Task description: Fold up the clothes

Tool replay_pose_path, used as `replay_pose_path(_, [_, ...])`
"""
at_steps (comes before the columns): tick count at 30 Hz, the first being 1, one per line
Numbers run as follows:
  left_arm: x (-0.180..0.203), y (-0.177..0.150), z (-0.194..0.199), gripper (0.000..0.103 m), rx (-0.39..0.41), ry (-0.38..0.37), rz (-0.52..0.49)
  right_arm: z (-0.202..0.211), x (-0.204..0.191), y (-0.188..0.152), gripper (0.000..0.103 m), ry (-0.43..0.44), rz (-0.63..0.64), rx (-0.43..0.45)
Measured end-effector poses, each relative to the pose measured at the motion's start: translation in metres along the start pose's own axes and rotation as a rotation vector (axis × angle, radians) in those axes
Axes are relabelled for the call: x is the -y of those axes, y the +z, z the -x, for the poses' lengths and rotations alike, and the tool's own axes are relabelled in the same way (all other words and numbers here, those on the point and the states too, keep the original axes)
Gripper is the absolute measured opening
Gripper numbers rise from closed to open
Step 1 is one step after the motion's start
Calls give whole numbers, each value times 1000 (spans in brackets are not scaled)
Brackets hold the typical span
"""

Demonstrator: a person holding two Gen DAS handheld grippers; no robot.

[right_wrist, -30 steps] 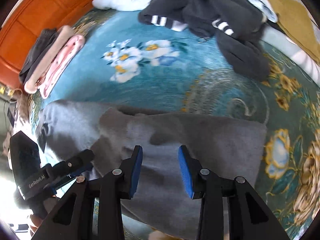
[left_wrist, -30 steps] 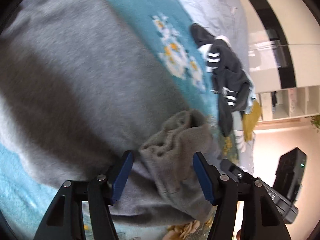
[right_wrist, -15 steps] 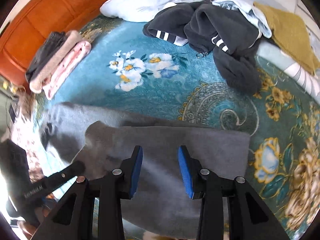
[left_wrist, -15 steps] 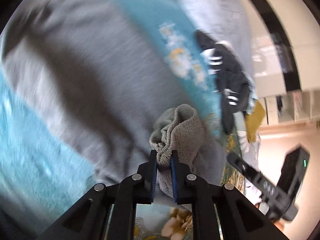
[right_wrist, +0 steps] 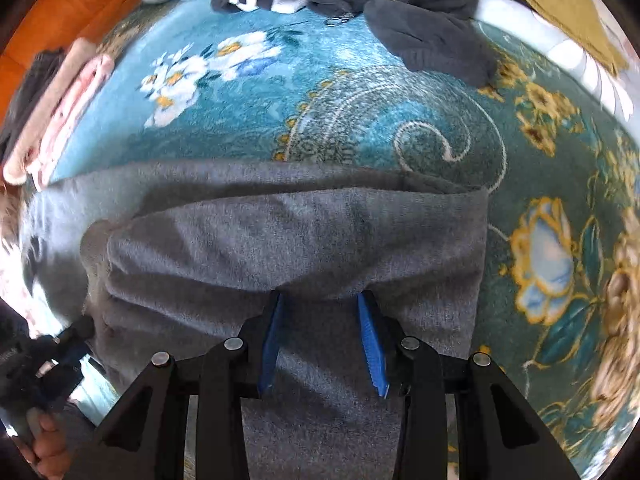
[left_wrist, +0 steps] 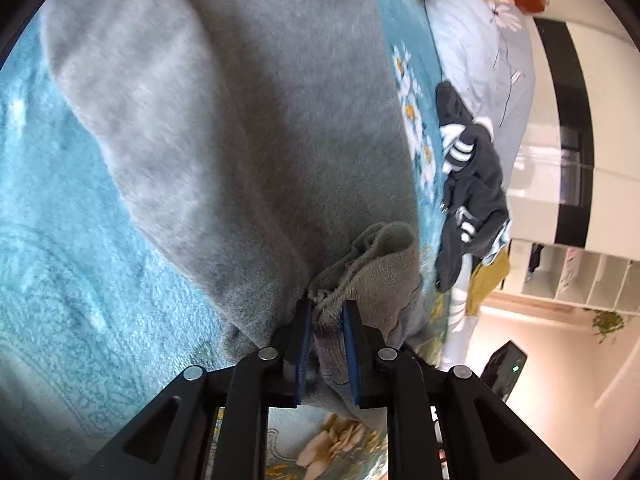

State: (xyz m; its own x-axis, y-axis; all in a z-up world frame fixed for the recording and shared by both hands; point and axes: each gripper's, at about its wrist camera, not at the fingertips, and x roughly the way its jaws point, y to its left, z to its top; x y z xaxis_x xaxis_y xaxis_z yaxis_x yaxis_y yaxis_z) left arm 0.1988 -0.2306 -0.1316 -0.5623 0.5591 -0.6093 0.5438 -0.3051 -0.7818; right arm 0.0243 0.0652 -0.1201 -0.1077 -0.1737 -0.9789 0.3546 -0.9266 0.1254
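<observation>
A grey fleece garment [left_wrist: 248, 128] lies spread on a teal flowered blanket [left_wrist: 60, 240]. My left gripper [left_wrist: 326, 314] is shut on a bunched ribbed edge of the grey garment [left_wrist: 376, 264] and holds it up. In the right wrist view the same grey garment [right_wrist: 304, 232] lies partly folded over itself. My right gripper [right_wrist: 320, 320] is open just above the cloth, with nothing between its blue pads [right_wrist: 370, 344]. The left gripper shows at the lower left of that view [right_wrist: 48, 356].
A heap of dark striped clothes [right_wrist: 400, 4] and a mustard cloth [right_wrist: 568, 4] lie at the far side of the blanket [right_wrist: 360, 120]. Folded pink and beige clothes [right_wrist: 60, 100] are stacked at the left by an orange headboard [right_wrist: 60, 12]. Shelves [left_wrist: 580, 280] stand beyond the bed.
My left gripper closed on the bunched grey edge and has lifted it. My right gripper has moved down closer to the grey cloth and stays open.
</observation>
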Motion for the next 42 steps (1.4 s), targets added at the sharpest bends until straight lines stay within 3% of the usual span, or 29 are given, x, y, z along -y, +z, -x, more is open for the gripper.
replay_pose_path(2, [2, 0, 12, 33, 35, -47, 2, 6, -2, 1, 39, -14, 5, 9])
replay_pose_path(5, [7, 3, 50, 52, 159, -136, -32, 24, -9, 2, 39, 2, 14, 65])
replay_pose_path(7, [0, 11, 81, 68, 280, -107, -39, 34, -20, 4, 39, 15, 54, 102])
replay_pose_path(12, [-57, 36, 126, 69, 431, 3, 131, 45, -52, 10, 39, 56, 124, 145])
replay_pose_path(17, [-109, 59, 131, 69, 452, -112, 306, 36, -84, 12, 39, 91, 208, 103])
replay_pose_path(20, [-116, 79, 124, 71, 440, -148, 334, 32, -92, 11, 39, 105, 208, 70])
replay_pose_path(22, [-115, 91, 118, 71, 427, -117, 330, 31, -95, 9, 39, 110, 199, 56])
replay_pose_path(27, [-101, 111, 114, 68, 422, -54, 269, 31, -94, 9, 39, 101, 185, 44])
replay_pose_path(29, [-96, 116, 114, 52, 420, -3, 258, 30, -92, 8, 39, 101, 169, 33])
replay_pose_path(31, [-91, 118, 114, 27, 416, 49, 239, 30, -92, 6, 39, 97, 160, 25])
replay_pose_path(35, [-63, 109, 125, 21, 457, 74, 134, 32, -96, 4, 39, 104, 164, 25])
replay_pose_path(37, [-31, 101, 132, 21, 481, 75, 29, 34, -96, 4, 39, 112, 155, 29])
replay_pose_path(42, [84, 53, 133, 20, 504, 58, -378, 42, -86, 4, 39, 112, 131, 49])
